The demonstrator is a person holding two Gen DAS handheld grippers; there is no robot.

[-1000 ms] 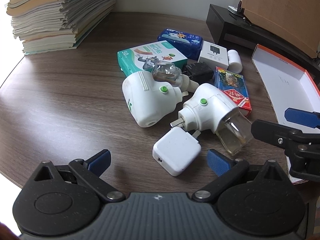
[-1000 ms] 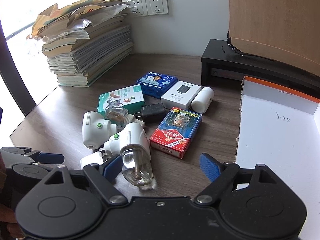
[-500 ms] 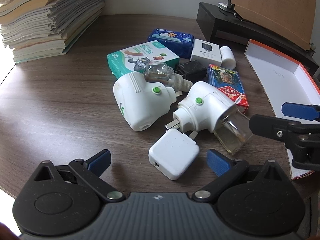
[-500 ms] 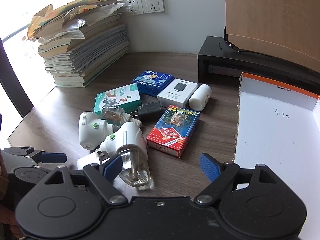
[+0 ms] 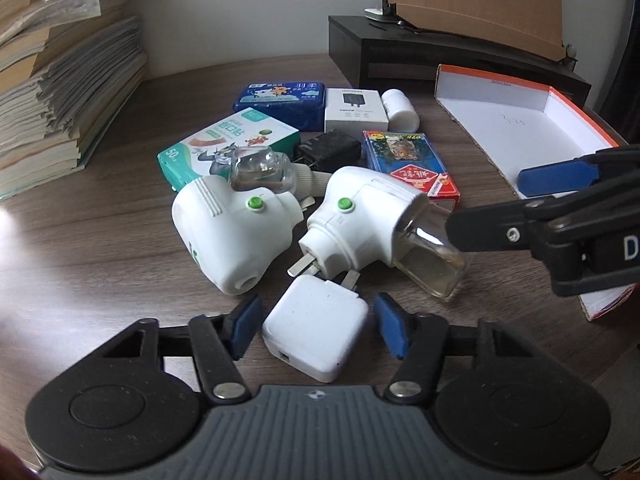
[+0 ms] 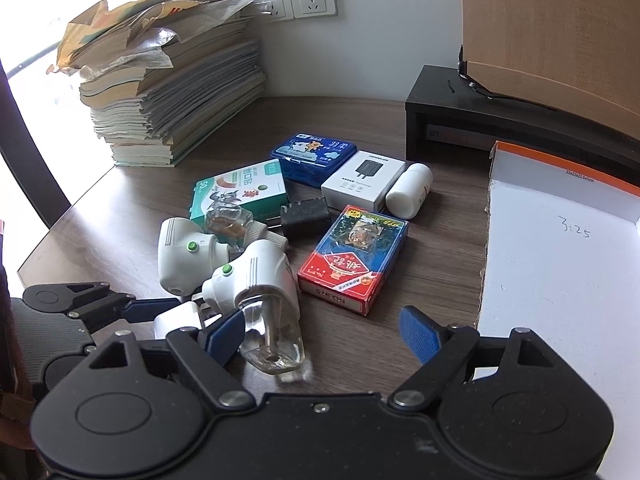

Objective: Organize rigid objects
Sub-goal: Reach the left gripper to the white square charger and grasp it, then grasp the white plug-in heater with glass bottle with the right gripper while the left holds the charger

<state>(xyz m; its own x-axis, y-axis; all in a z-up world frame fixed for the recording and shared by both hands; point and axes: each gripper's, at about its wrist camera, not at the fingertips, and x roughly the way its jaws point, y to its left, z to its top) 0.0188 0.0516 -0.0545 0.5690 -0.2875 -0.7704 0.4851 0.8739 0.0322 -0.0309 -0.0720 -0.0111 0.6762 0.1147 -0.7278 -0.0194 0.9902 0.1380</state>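
Note:
A white square charger (image 5: 316,338) lies between the open fingers of my left gripper (image 5: 316,330), a small gap on each side. Behind it lie two white plug-in vaporizers (image 5: 236,232) (image 5: 368,224) with clear bottles. My right gripper (image 6: 324,330) is open and empty, its left finger beside the nearer vaporizer's bottle (image 6: 272,336). A red card box (image 6: 352,258), a green box (image 6: 240,192), a blue tin (image 6: 314,154), a white box (image 6: 362,182), a white bottle (image 6: 410,196) and a black adapter (image 6: 304,216) lie behind.
A white open box with an orange rim (image 6: 560,248) lies at the right. A tall stack of books (image 6: 168,92) stands at the back left. A black stand (image 6: 500,128) with a wooden board runs along the back right.
My left gripper has moved forward and its fingers have come in around the white charger. The right gripper has shifted slightly nearer the vaporizer bottle.

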